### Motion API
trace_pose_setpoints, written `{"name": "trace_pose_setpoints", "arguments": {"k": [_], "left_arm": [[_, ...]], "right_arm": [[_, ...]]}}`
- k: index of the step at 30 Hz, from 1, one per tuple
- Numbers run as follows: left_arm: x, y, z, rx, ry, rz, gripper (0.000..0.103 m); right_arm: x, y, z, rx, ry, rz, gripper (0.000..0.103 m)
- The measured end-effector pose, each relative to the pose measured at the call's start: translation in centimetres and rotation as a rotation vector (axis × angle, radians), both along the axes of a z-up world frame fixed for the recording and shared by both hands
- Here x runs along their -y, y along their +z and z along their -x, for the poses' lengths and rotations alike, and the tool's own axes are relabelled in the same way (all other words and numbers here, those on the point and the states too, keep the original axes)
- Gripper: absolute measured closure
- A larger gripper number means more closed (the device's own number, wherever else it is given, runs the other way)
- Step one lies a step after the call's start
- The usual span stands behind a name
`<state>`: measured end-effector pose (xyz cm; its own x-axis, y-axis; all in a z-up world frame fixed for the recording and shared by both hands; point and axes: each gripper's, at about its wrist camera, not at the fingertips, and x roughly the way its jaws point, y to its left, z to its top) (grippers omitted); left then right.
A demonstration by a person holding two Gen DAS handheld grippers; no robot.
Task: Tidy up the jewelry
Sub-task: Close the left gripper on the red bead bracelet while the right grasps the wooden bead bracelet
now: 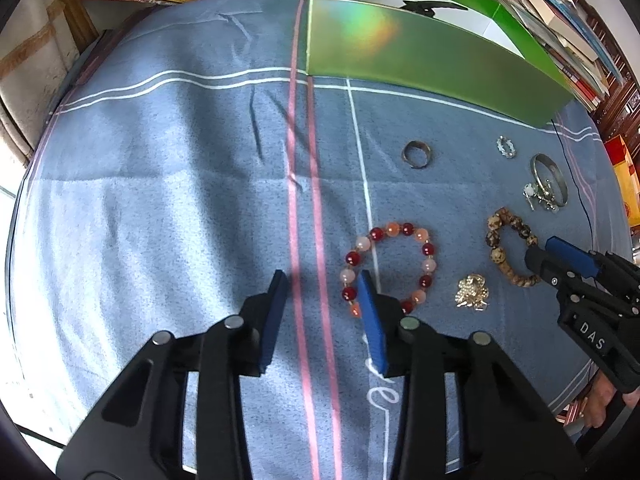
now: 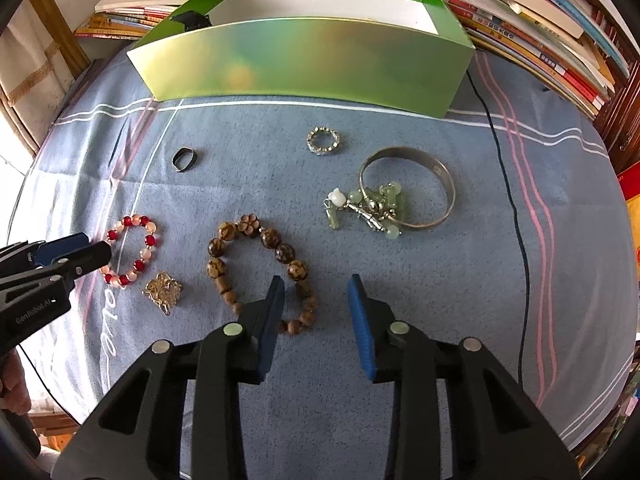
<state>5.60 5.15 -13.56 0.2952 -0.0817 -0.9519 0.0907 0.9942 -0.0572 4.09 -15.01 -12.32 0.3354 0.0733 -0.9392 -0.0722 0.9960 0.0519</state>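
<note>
In the left wrist view, the left gripper (image 1: 322,294) pointed steeply down at the blue striped cloth (image 1: 160,200), its jaws apart with only cloth in the gap. The round bracelet of red and pale pink glass beads (image 1: 390,268) lay flat just right of the gap, the right blue pad (image 1: 370,320) standing over its near-left arc with those beads to the pad's outer side, so nothing was gripped. A loop has no long axis; a small shift right looked needed to straddle the strand. The open green cardboard box (image 1: 420,56) stood well beyond. In the right wrist view, the right gripper (image 2: 316,300) also had its jaws parted and empty. The brown wooden bead bracelet (image 2: 264,272) lay ahead and left, its near-right arc passing behind the left blue pad (image 2: 272,312) and partly into the gap. Each hand was nearer its own bracelet; I judged two grasps imminent.
</note>
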Motion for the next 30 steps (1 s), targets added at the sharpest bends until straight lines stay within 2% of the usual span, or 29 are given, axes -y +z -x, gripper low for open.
{"name": "trace_pose_setpoints", "arguments": {"k": [5,12,30], "left_arm": [[-0.2,0.7,0.2,0.020,-0.007,0.010,0.067],[0.5,0.1,0.5,-0.012,-0.049,0.039,0.067],[1.8,0.1,0.9,0.008,-0.084,-0.010,0.067]], "right_arm": [[-0.2,-0.2,-0.1,-0.001,-0.005,0.003,0.069],[-1.1,-0.3,-0.2,0.000,0.001,0.007,0.069],[-1.7,-0.4,0.2,0.007,0.007,0.038,0.069]]}}
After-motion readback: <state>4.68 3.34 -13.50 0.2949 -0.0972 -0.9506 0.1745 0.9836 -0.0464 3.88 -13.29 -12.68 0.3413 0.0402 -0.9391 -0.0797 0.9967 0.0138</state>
